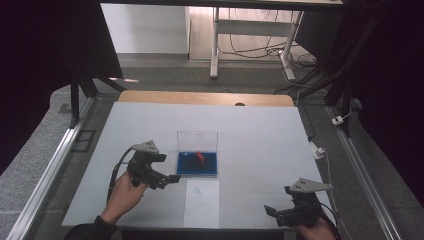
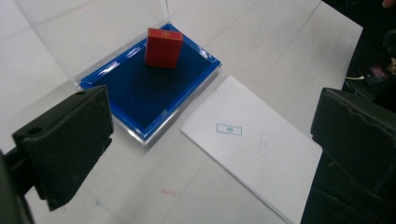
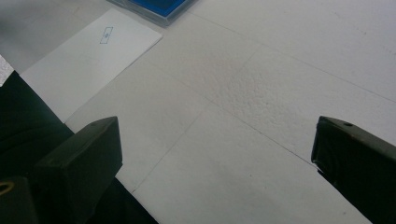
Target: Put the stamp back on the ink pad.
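Left tongs: we hold them released, near the red block.
Right tongs: released, at the table's near-right corner.
Risk: we may tip the upright block.

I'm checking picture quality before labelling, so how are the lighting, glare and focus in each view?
High view: dim and soft, dark at both sides, the red block small in the blue tray. Left gripper view: bright, block and paper sheet fairly sharp, glare on the tray's clear edge, the near left gripper blurred. Right gripper view: even light on the table, grain visible, the right gripper out of focus.
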A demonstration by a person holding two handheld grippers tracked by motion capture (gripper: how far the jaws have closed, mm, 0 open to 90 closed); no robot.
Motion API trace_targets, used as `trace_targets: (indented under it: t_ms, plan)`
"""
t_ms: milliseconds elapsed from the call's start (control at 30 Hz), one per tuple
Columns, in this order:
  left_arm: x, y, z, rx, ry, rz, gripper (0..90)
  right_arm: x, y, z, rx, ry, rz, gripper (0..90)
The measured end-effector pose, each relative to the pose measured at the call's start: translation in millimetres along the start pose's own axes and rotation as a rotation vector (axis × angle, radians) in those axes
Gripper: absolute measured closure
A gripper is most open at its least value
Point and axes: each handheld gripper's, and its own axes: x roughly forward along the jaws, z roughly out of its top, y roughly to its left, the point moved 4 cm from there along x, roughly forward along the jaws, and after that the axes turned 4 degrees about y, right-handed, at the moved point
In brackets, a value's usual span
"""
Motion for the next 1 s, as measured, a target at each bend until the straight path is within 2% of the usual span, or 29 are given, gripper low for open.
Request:
trace_targets:
  t_ms: [133,400,567,767,900,1000]
  plan:
    - [-11.2,-3.0,-7.5,0.002,-0.02,0.015,0.0,-0.1,-0.2,0.0,0.001,0.0,-0.002,1.7]
    - [-38.0,-6.1,-25.4,-0.011,-0.089,0.079,0.0,-0.5,-1.2,0.1,0.007,-0.003,-0.001,1.7]
    - [-53.4,-8.0,-43.4,-0.025,-0.1,0.121,0.0,-0.4,-1.5,0.2,0.017,0.0,0.001,1.7]
    - [-66.7,-7.4,-65.9,-0.06,-0.111,0.154,0.0,-0.3,-1.7,0.0,0.016,0.002,0.001,1.7]
    - [-71.6,-7.0,-79.9,-0.083,-0.1,0.167,0.0,-0.3,-2.0,-0.1,0.015,0.001,0.001,1.7]
    - [-74.8,-6.8,-89.7,-0.093,-0.084,0.191,0.0,-0.4,-1.8,-0.3,0.014,0.002,0.0,1.7]
